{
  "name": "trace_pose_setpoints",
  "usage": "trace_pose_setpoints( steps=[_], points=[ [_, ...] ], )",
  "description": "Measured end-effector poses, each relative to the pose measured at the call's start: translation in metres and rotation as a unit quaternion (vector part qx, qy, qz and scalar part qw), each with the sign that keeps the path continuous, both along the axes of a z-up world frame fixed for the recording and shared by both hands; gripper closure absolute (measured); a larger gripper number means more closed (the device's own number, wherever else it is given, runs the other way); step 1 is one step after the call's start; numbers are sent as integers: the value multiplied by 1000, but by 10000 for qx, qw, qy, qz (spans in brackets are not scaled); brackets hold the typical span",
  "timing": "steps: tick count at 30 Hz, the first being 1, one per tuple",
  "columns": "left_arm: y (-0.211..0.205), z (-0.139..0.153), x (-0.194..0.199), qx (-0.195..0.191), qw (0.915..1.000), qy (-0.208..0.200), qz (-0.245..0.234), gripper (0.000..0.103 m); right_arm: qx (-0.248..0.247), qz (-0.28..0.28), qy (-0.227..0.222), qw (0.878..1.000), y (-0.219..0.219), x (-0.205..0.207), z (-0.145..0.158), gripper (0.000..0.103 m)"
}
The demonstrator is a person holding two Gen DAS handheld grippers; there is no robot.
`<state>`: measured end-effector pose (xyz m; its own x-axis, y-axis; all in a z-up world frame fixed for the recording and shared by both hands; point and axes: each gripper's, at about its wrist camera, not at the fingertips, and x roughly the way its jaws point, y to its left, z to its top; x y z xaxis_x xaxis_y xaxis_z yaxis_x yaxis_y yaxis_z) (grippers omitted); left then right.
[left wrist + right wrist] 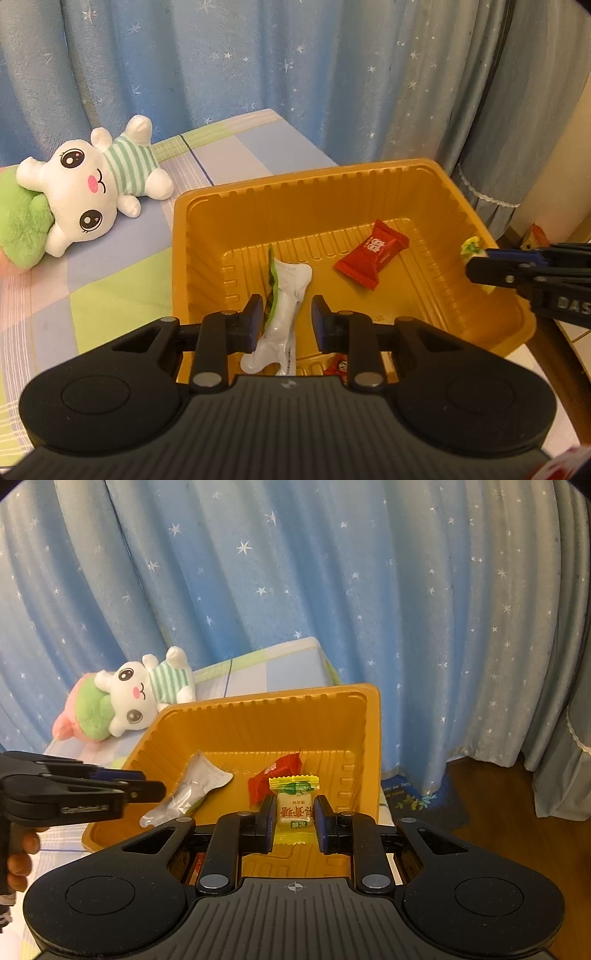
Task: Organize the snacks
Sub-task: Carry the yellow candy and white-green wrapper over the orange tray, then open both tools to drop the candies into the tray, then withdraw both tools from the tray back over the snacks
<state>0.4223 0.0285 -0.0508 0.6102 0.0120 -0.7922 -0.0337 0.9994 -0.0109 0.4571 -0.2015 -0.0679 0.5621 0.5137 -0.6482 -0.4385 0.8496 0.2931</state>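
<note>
My left tongs (pixel 288 317) hang over the near end of the orange tray (pixel 369 177), their pads slightly apart with a silver-and-green pouch (pixel 286 306) between them; the left pad touches its green edge, the right pad stands clear, so I record no pinch. My right tongs (pixel 295 818) are pressed onto a yellow-ended candy (pixel 294 806), held above the tray's near right side. A red wrapped candy (pixel 371 256) lies flat on the tray floor, well apart from the pouch. Another red wrapper shows just under the left tongs, partly hidden.

The tray sits on a bed covered by a pastel checked sheet (pixel 110 266). A white plush toy (pixel 92 192) in a green-striped top lies on the sheet beside the tray, against a green and pink cushion. Blue star-printed curtains (pixel 332 590) close off the back. Dark wooden floor (pixel 498 812) shows to the right.
</note>
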Motion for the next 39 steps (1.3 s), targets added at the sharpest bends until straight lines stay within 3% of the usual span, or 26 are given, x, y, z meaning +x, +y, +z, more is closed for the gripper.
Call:
trace_pose_setpoints(
  steps=[9,15,17,19,21,34,39],
  points=[
    [3,13,-13,-161,9998,-118,83,71,128,24,-157,9998,6,1,5,81],
    [6,22,-26,-237,9994,-161,213,61,372,23,-173,9992,4,-2,13,79],
    [6,25,-34,-289,9991,-190,247,57,384,11,-138,9992,2,-5,15,73],
    [5,28,-42,-346,9988,-215,281,53,429,-31,-159,9989,-2,-12,17,49],
    [5,32,-51,-421,9983,-249,308,48,484,-73,-249,9985,-7,-21,21,42],
    [8,47,-123,-442,9956,-220,792,29,703,-136,115,9974,-38,-83,25,27],
    [12,50,-157,-476,9950,-207,856,28,744,-118,279,9968,-44,-109,25,27]
  ],
)
